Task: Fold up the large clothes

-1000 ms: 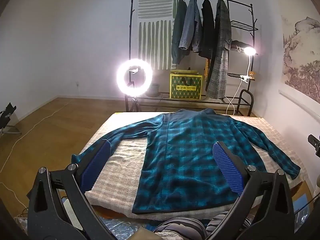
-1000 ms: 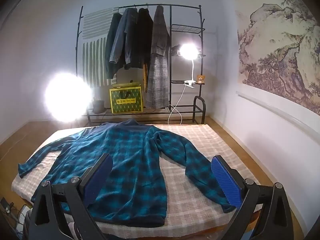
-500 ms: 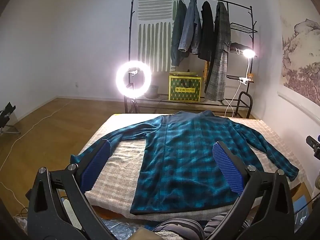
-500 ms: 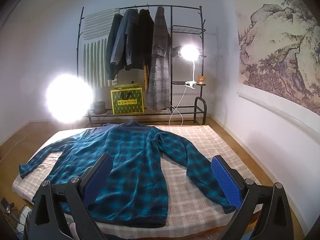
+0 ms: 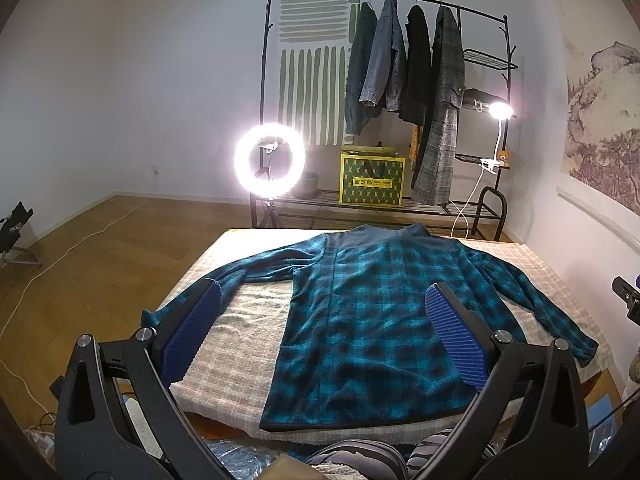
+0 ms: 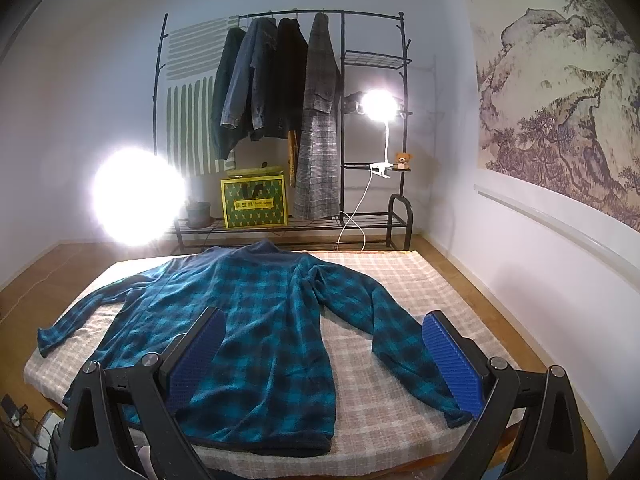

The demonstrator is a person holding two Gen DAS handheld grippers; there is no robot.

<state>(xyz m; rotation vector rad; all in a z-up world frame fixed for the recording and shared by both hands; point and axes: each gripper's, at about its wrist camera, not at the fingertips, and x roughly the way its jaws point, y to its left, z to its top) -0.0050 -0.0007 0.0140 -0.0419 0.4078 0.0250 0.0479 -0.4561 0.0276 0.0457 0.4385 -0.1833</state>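
Left wrist: yellow box (image 5: 372, 179) label unreadable.

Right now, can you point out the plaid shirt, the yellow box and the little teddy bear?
shirt (image 5: 384, 320), left wrist view, middle of its back panel.
yellow box (image 6: 254, 204), right wrist view, its front face.
teddy bear (image 6: 402, 159), right wrist view, its body, on the rack shelf.

Pale walls met a wooden floor (image 5: 100, 240). A black garment rack (image 6: 280, 128) held hanging coats beside a glowing ring light (image 5: 269, 160), clip lamp (image 6: 379, 106) and landscape mural (image 6: 560, 120).
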